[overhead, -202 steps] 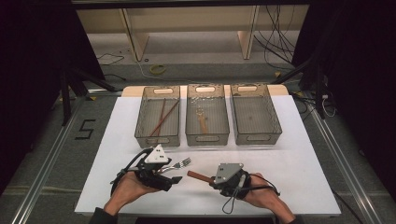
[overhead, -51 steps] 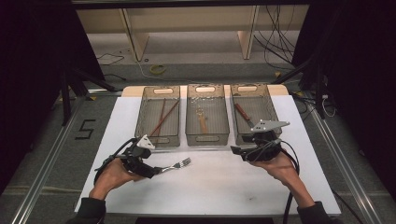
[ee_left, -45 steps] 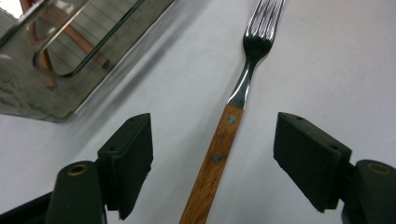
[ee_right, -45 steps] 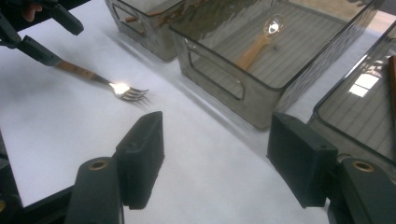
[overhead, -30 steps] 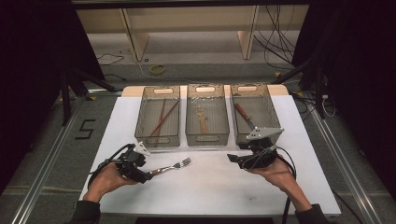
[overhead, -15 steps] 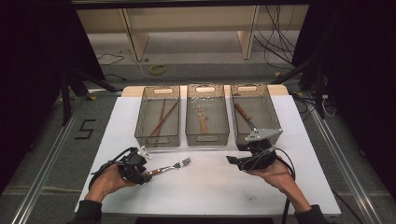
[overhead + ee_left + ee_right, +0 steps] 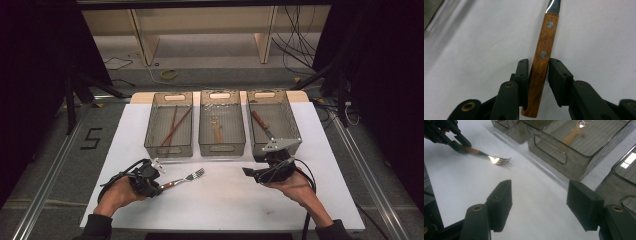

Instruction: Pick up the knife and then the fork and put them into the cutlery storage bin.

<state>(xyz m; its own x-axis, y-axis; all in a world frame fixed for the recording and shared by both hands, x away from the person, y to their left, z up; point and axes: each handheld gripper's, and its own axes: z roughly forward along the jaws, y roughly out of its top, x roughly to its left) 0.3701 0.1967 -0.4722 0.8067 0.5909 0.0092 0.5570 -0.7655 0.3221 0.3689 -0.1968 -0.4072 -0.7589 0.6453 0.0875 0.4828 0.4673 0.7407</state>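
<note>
While the wooden handle of the fork (image 7: pixel 542 62) lies on the white tabletop (image 7: pixel 225 210), the left claw (image 7: pixel 537 75) straddles it near its butt end; its jaws have just been closing, and in the left gripper view one pad already rests against the wood while the other stands a sliver off, so I judge the grip as nearly made but not yet clamped. The fork (image 7: pixel 183 179) sits just in front of the leftmost bin (image 7: pixel 169 125), on the person's side of it, with nothing between.

The relation that matters: the fork's long axis runs straight out from the left claw (image 7: pixel 159 185), handle in the jaws, tines pointing away toward the right and slightly toward the middle bin (image 7: pixel 222 122), where a wooden-handled spoon lies. So the jaws cross the handle squarely, which suits a lift without twisting.

The left hand is the nearer one by far. The right claw (image 7: pixel 248 172) hovers in front of the rightmost bin (image 7: pixel 272 120), well apart from the fork, and its jaws stand wide and released with nothing between them, as the right gripper view (image 7: pixel 537 202) shows; the tines (image 7: pixel 499 160) gleam beyond it.
</note>
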